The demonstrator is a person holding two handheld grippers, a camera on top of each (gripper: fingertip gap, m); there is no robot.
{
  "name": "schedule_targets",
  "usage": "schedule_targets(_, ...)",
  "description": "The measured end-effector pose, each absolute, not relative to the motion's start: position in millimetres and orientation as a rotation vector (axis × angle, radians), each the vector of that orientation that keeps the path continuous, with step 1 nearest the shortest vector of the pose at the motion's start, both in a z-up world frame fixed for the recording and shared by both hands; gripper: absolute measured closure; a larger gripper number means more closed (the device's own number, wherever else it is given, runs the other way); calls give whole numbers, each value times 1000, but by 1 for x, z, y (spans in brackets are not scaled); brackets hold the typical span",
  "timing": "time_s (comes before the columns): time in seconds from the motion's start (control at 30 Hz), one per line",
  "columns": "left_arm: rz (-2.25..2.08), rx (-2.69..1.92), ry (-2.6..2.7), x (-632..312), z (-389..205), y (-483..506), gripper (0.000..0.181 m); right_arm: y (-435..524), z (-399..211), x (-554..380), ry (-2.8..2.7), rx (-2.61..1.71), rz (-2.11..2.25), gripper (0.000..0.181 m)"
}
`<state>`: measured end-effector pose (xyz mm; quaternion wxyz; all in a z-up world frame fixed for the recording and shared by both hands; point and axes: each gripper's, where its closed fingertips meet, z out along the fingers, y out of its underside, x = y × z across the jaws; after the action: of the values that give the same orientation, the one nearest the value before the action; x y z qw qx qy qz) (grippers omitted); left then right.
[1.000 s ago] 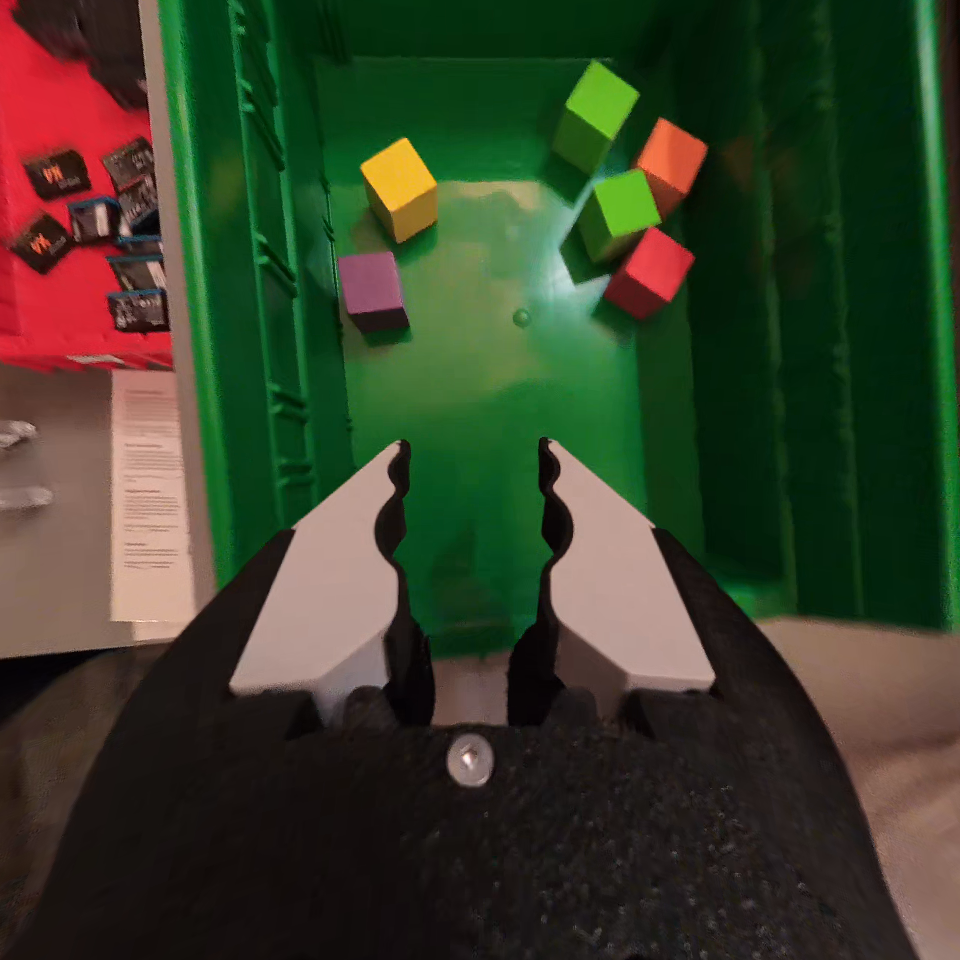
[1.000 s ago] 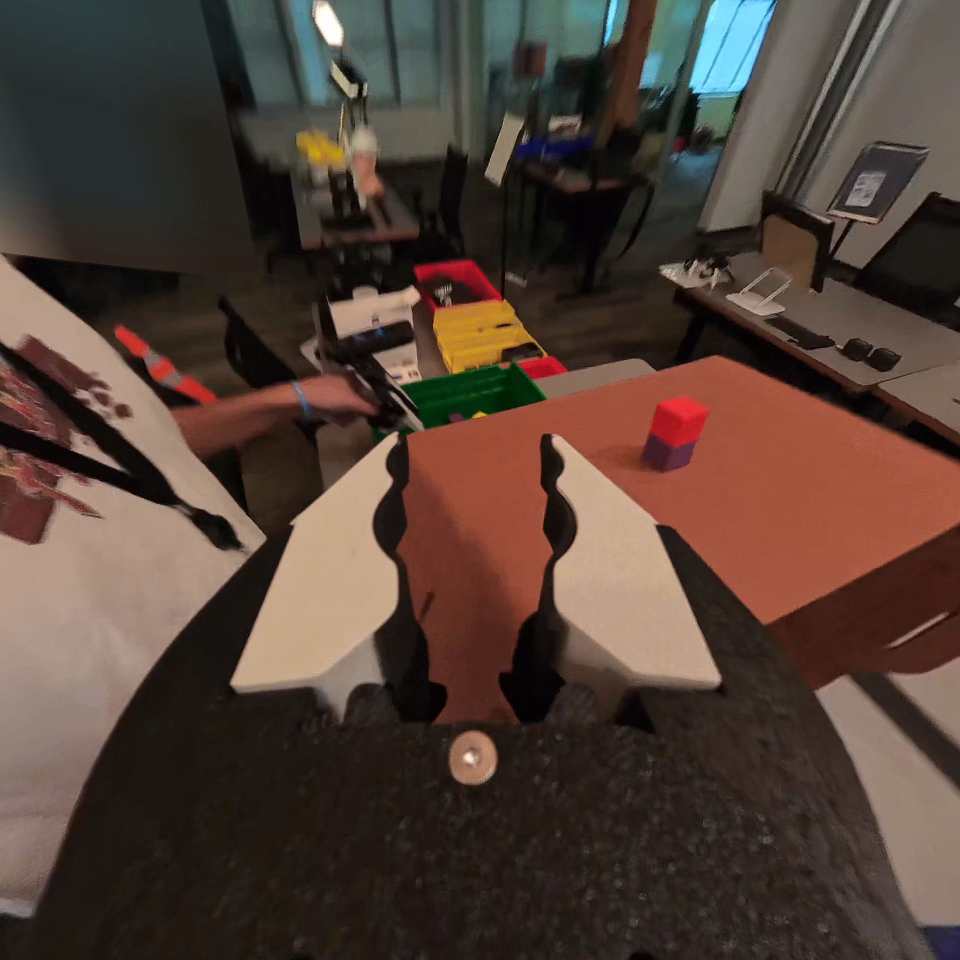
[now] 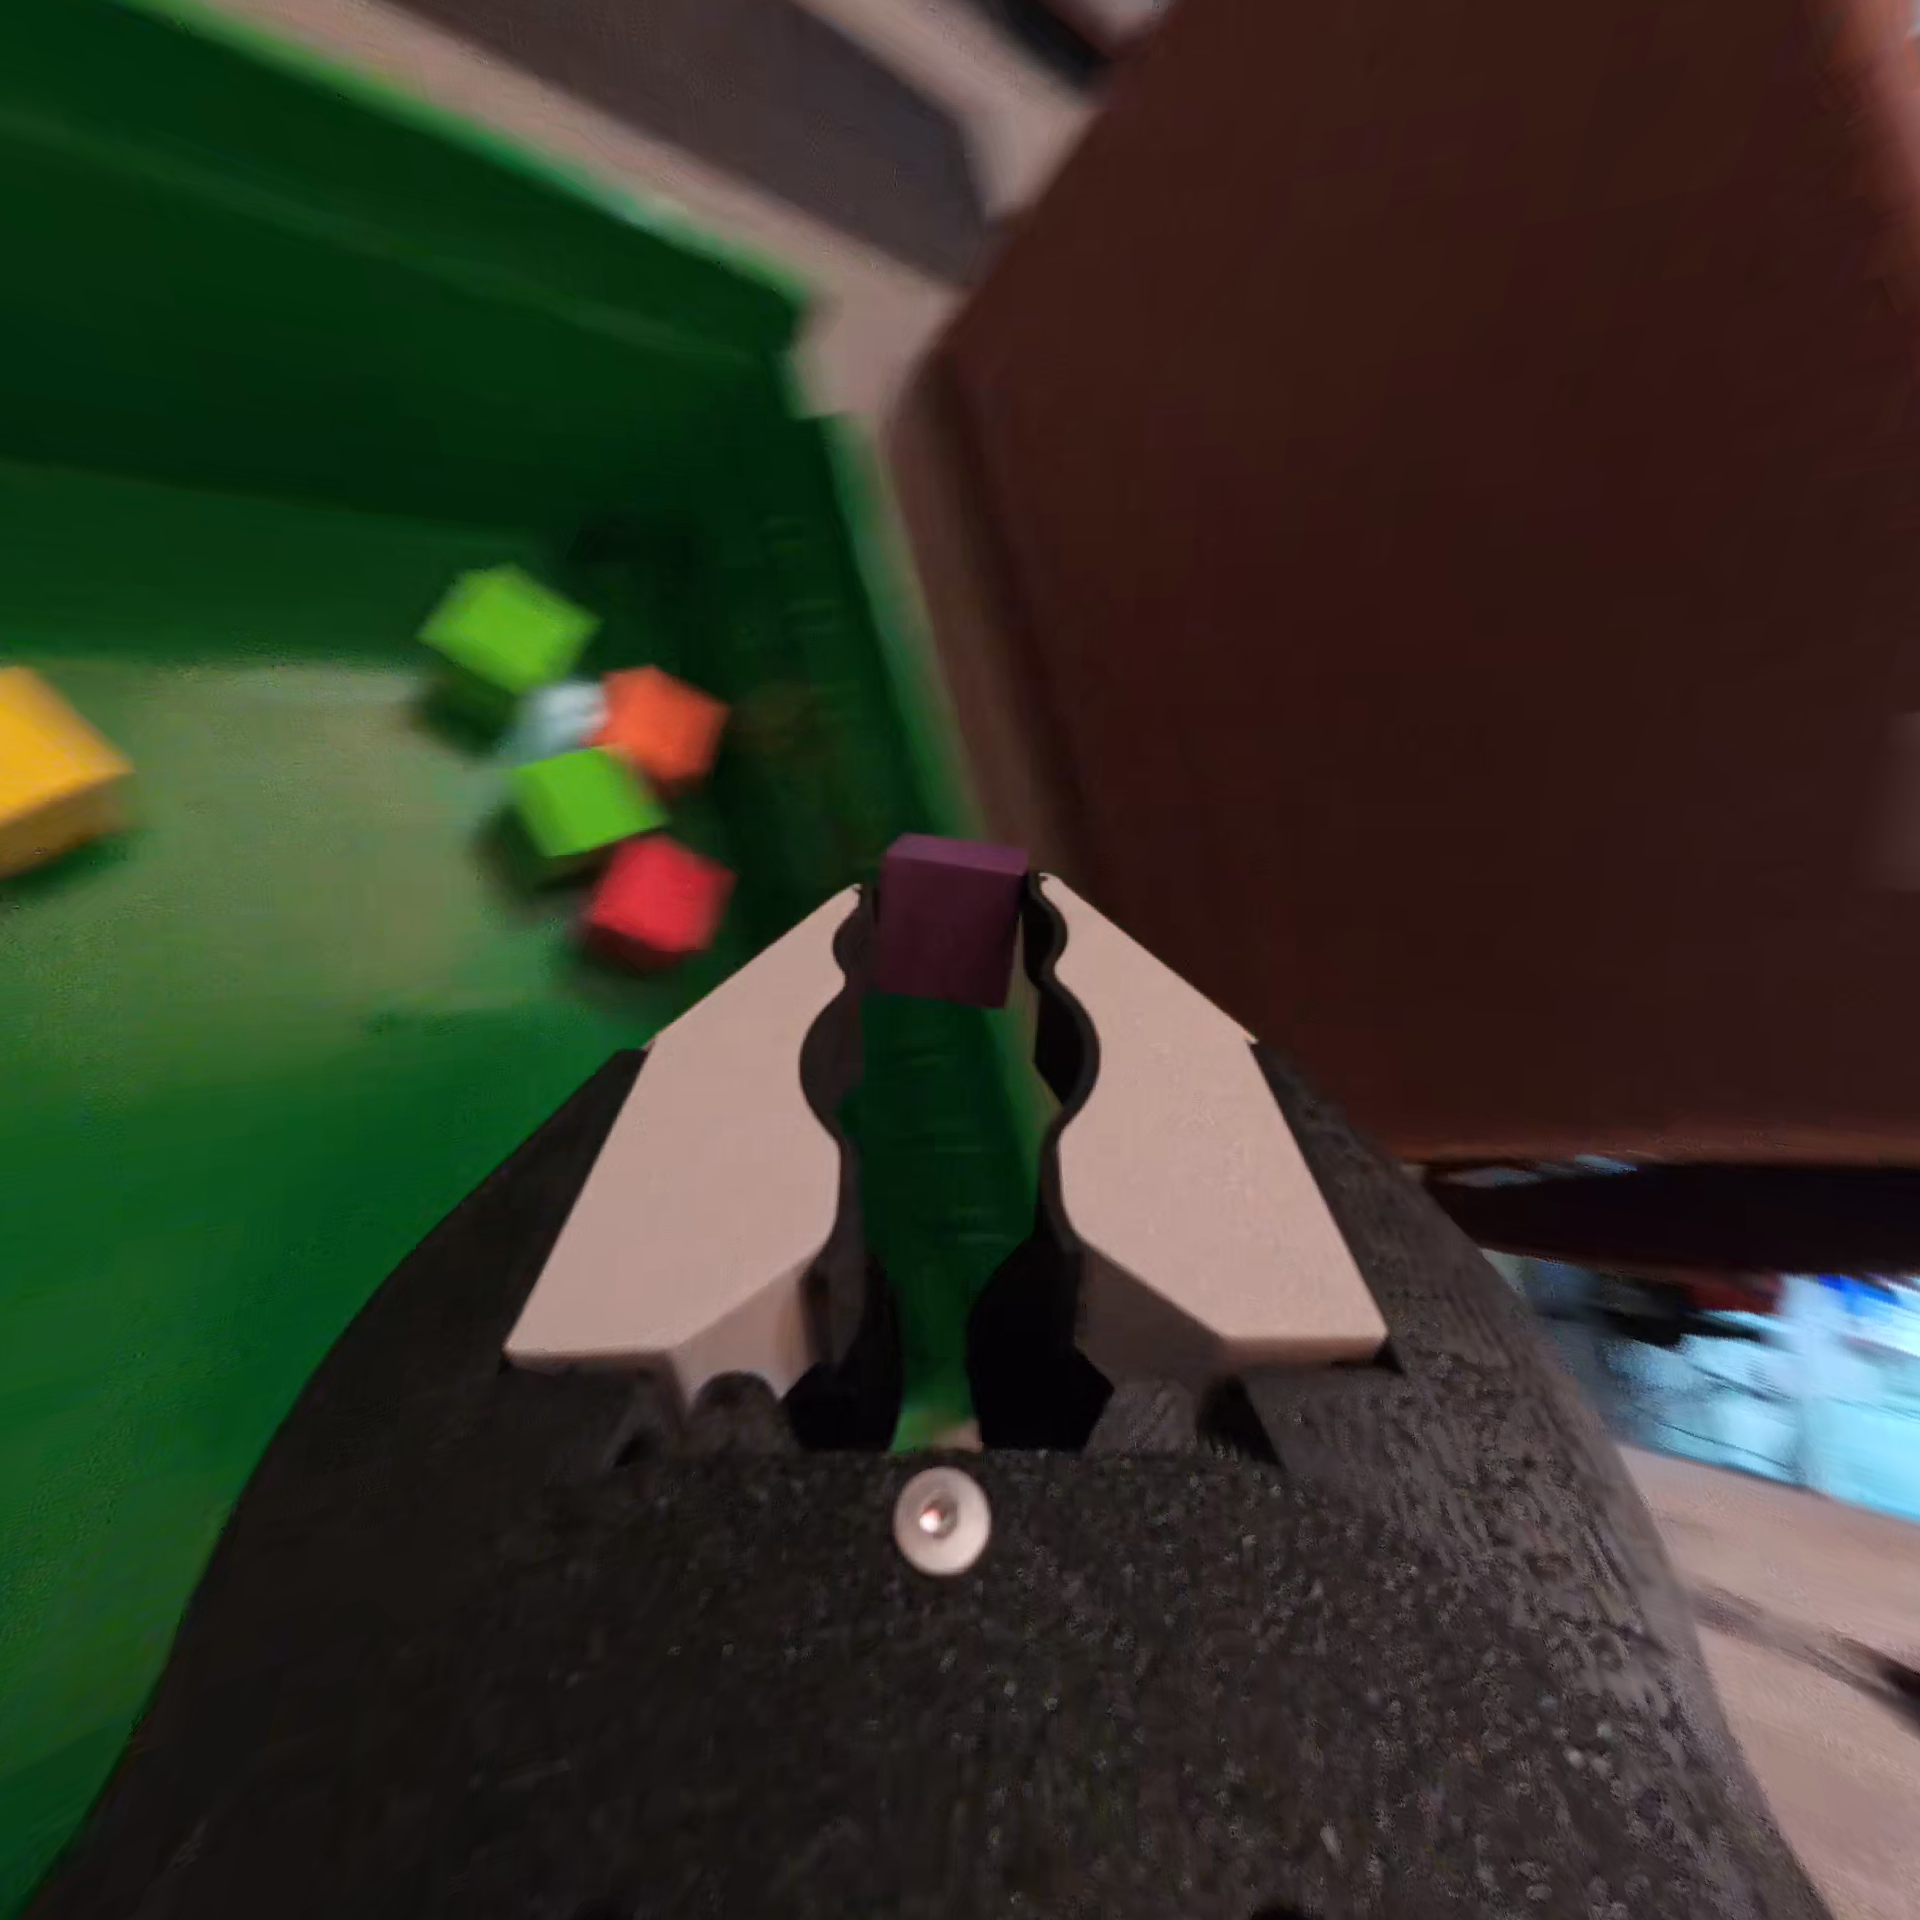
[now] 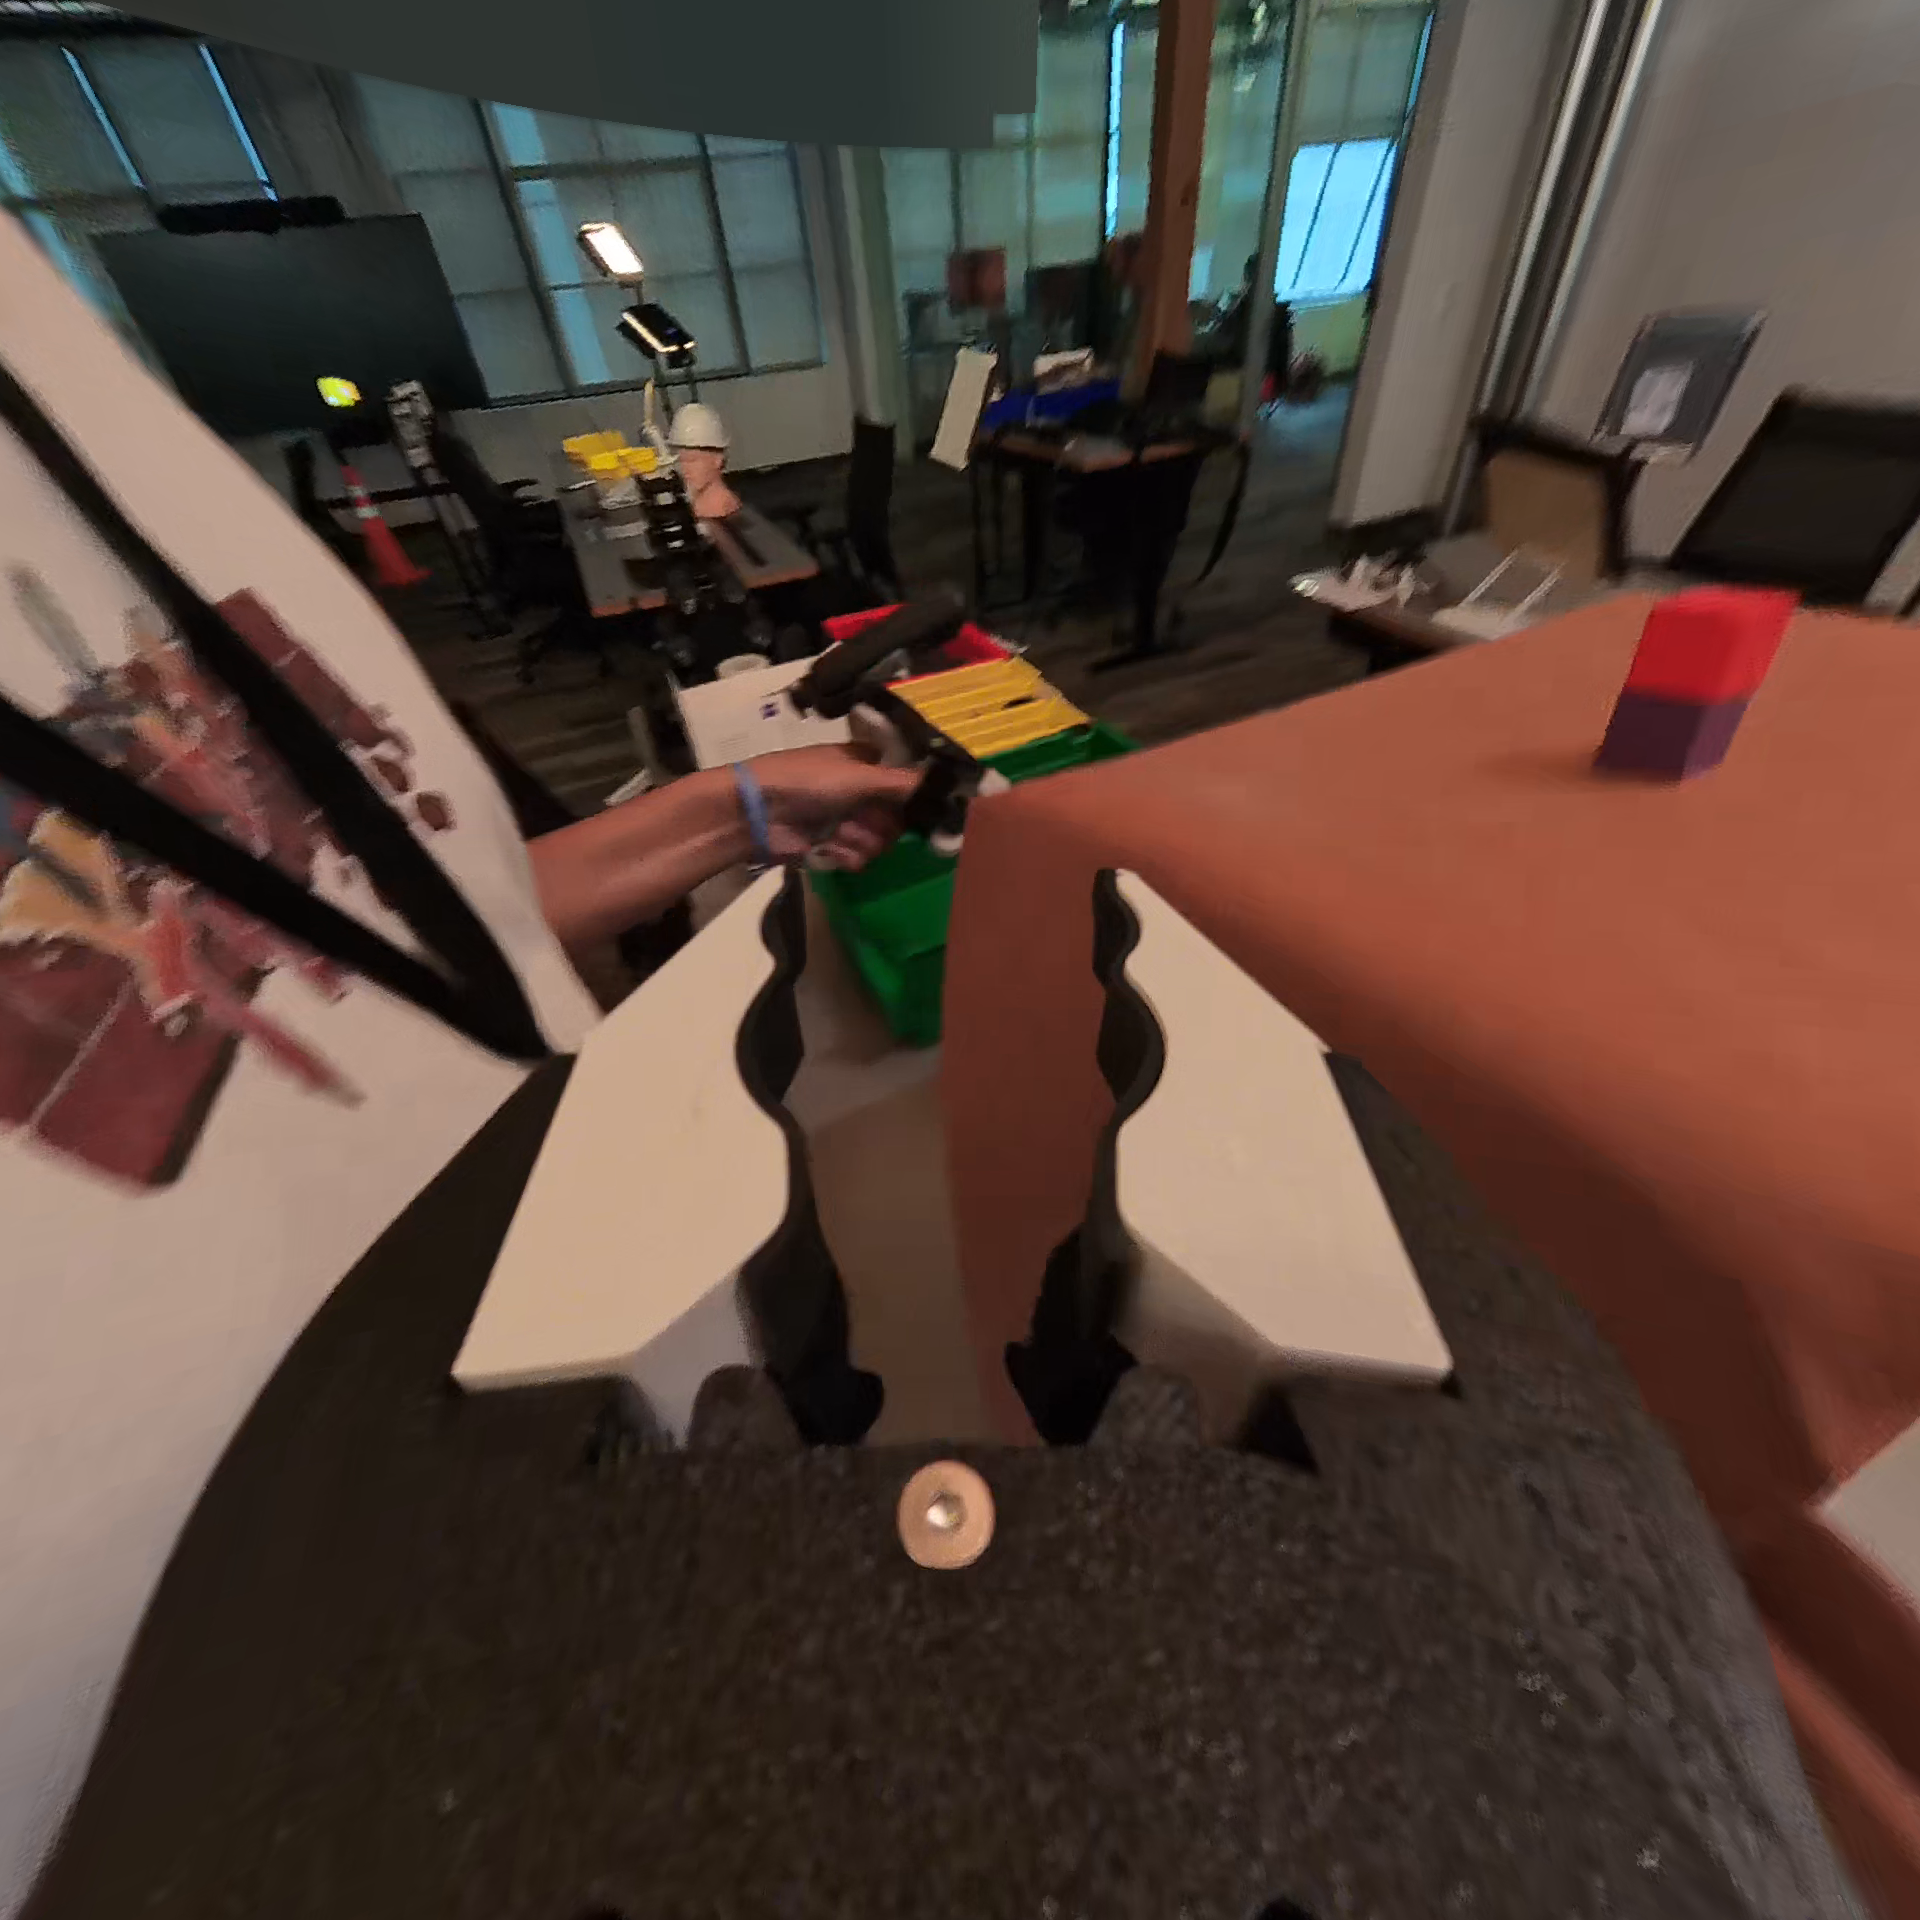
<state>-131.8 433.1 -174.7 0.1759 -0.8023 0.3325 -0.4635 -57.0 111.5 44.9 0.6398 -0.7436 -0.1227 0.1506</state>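
Observation:
My left gripper (image 3: 945,896) is shut on a purple cube (image 3: 943,925), held at its fingertips above the green bin (image 3: 312,343). In the bin lie a yellow cube (image 3: 47,764), two green cubes (image 3: 509,629), an orange cube (image 3: 660,722) and a red cube (image 3: 657,899). My right gripper (image 4: 948,883) is open and empty, held at the corner of the brown tabletop (image 4: 1455,914). On that table stands a red cube on a purple cube (image 4: 1688,696). The left gripper (image 4: 914,727) in a hand also shows over the green bin (image 4: 894,935) in the right wrist view.
The brown table's side (image 3: 1455,520) rises right beside the green bin. Yellow bins (image 4: 987,701) and a red bin (image 4: 862,625) stand behind the green one. A person's white shirt (image 4: 208,935) fills the left. Desks and chairs stand farther off.
My left gripper has gone down into the bin, shut on the purple cube and lifted it toward the right wall. My right gripper has shifted left, to the table corner.

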Motion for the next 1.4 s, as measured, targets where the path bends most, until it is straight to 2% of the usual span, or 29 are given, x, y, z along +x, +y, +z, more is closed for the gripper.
schedule_targets(0.2, -2266, -1794, 889, -111, -2, 322, 153, 185, 58, -81, -494, -1690, 63, 126)
schedule_targets(0.27, -2489, -1691, 919, -114, 34, 290, 153, 205, 59, -90, -616, -1665, -82, 133)
schedule_targets(0.37, -2647, -1618, 1015, -117, 59, 254, 153, 222, 64, -108, -786, -1614, -196, 135)
schedule_targets(0.53, -2742, -1584, 1087, -120, 67, 225, 153, 228, 55, -127, -979, -1619, -185, 133)
schedule_targets(0.57, -2756, -1592, 1086, -120, 66, 222, 153, 228, 53, -129, -997, -1614, -190, 135)
schedule_targets(0.63, -2768, -1611, 1099, -120, 61, 216, 153, 228, 53, -131, -1012, -1588, -212, 154)
schedule_targets(0.7, -2800, -1611, 1085, -122, 58, 214, 148, 227, 51, -132, -1037, -1586, -207, 155)
schedule_targets(0.87, -2457, -1576, 1017, -134, 47, 250, 141, 231, 74, -80, -1037, -1680, -292, 156)
schedule_targets(1.0, -2108, -1619, 980, -154, 35, 286, 141, 249, 105, 17, -1009, -2018, -432, 155)
schedule_targets(1.1, -1941, -1651, 1006, -164, 26, 300, 141, 268, 102, 75, -1045, -2347, -480, 156)
schedule_targets(1.4, -1920, -1652, 1031, -168, 21, 294, 141, 302, 60, 105, -1329, -2813, -341, 155)
